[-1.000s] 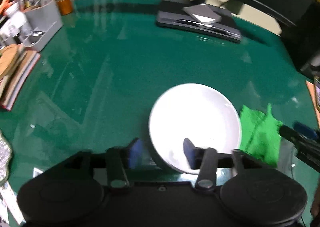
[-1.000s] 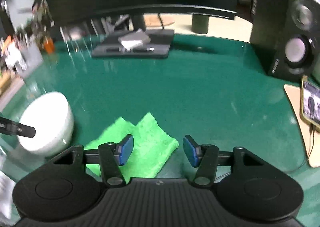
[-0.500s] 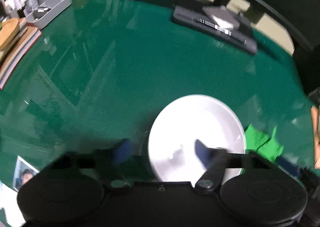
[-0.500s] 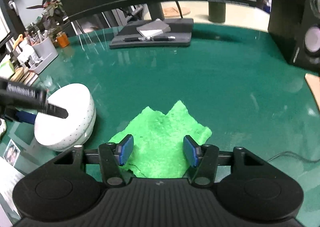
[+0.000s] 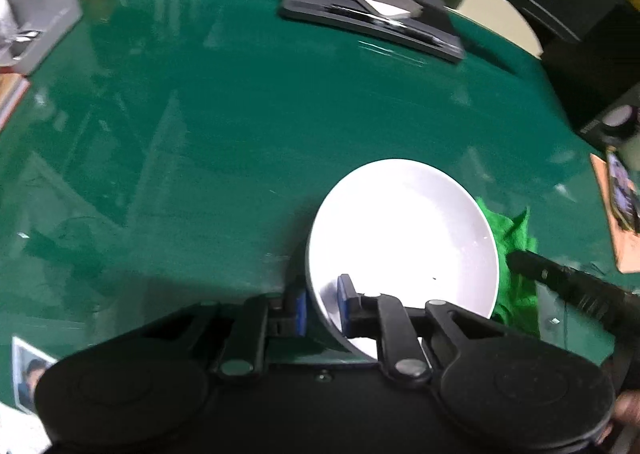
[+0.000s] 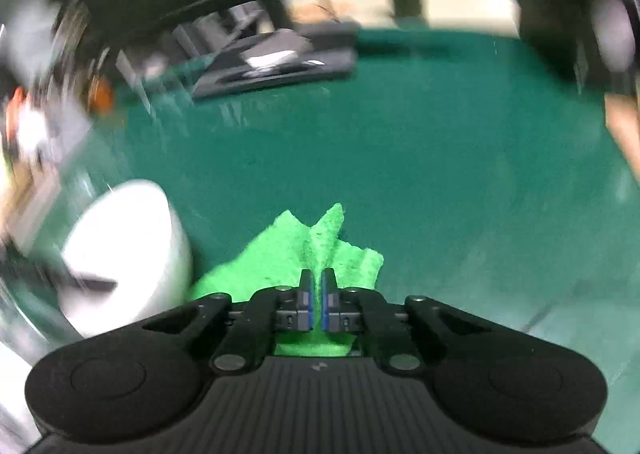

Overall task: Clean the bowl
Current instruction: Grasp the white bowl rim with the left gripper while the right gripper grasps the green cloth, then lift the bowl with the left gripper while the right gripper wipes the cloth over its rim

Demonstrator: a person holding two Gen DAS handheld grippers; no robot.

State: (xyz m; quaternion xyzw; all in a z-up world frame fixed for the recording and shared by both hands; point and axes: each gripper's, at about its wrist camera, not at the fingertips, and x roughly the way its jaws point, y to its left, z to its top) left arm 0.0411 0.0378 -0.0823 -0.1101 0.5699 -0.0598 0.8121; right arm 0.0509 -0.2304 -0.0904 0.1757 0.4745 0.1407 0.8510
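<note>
A: Green cloth (image 6: 288,254) is bunched between the pads of the right claw (image 6: 316,304), whose jaws have just been closing; a ridge of it stands up in the pinch. Where's the bowl (image 6: 132,250)?

B: At nine o'clock from that claw, just beside the cloth on the tabletop (image 5: 240,126).

A: Steadied?

B: Yes. The left claw (image 5: 322,308) is nipped on the bowl's near rim, one pad inside, one outside. The wipe probably means carrying the cloth leftward, over the rim.
</note>
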